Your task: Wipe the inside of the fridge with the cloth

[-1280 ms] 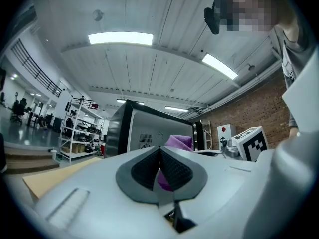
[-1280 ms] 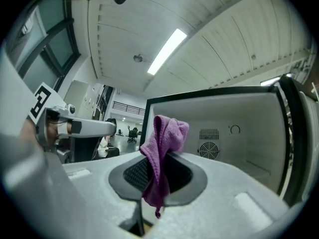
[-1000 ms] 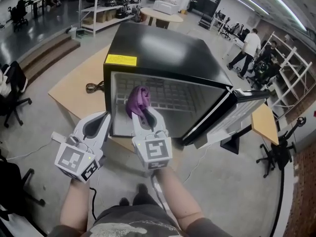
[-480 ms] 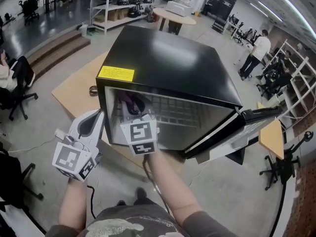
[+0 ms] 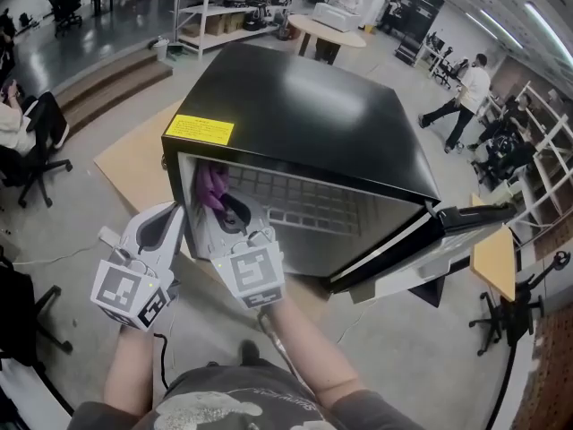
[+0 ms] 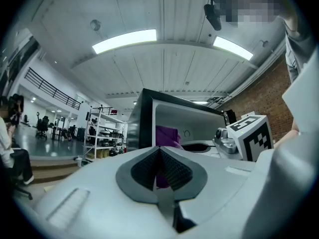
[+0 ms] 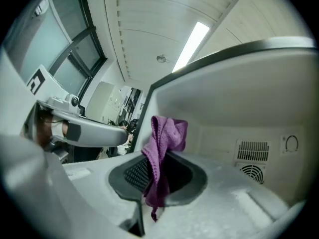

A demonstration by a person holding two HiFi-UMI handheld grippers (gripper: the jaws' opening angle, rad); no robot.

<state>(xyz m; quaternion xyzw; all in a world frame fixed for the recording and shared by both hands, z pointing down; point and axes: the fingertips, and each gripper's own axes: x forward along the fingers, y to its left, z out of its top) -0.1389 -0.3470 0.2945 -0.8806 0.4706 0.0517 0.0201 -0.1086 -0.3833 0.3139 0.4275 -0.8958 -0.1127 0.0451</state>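
cloth point(image 7: 159, 148), purple, was pinched between the jaws of our right gripper point(image 5: 228, 211), which reached into the open fridge point(image 5: 295, 106) near its left wall, left of centre in the head view. our left gripper point(image 5: 170, 218) hung just outside the opening, jaws pressed together on nothing. we judged the wiping step was in hand. next we would need to press the cloth against the wall and sweep across the interior.
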